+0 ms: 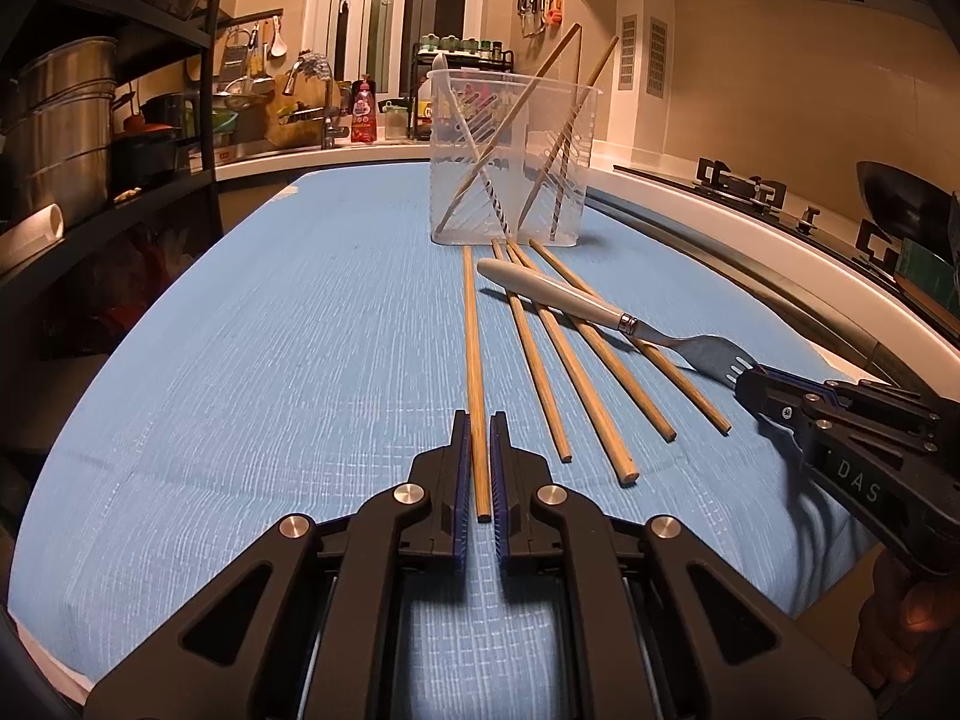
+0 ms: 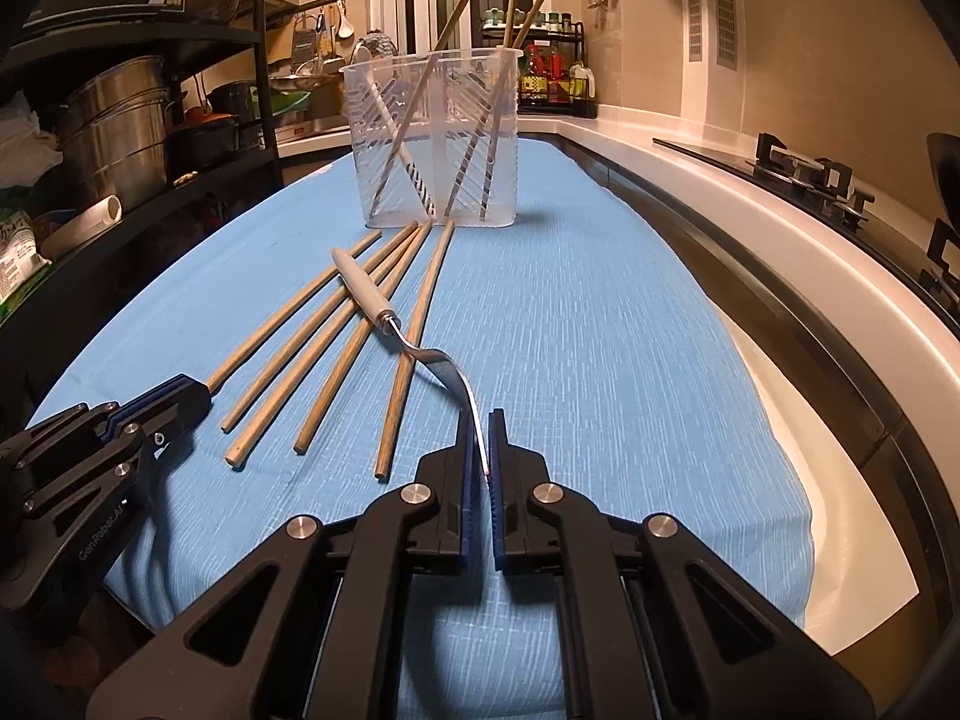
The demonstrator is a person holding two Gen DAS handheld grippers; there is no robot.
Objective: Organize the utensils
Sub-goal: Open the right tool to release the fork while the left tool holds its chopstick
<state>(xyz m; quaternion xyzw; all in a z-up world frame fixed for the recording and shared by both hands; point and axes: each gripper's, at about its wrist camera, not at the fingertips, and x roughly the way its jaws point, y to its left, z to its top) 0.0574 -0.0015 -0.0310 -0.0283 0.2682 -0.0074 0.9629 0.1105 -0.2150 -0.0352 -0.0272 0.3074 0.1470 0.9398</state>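
left gripper [image 1: 480, 420] is pinching the near end of one chopstick [image 1: 473, 348] lying on the blue cloth [image 1: 270, 360] | right gripper [image 2: 479, 420] is clamping the fork [image 2: 420, 342] by its tines, handle resting across the loose chopsticks [image 2: 312, 354] | risk: lifting the fork may be dragging those sticks askew, or the thin tines slipping, before reaching the clear holder [image 2: 432, 138]

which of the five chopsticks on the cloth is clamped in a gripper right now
The leftmost chopstick, lying apart from the other four: the left hand-held gripper is shut on its near end.
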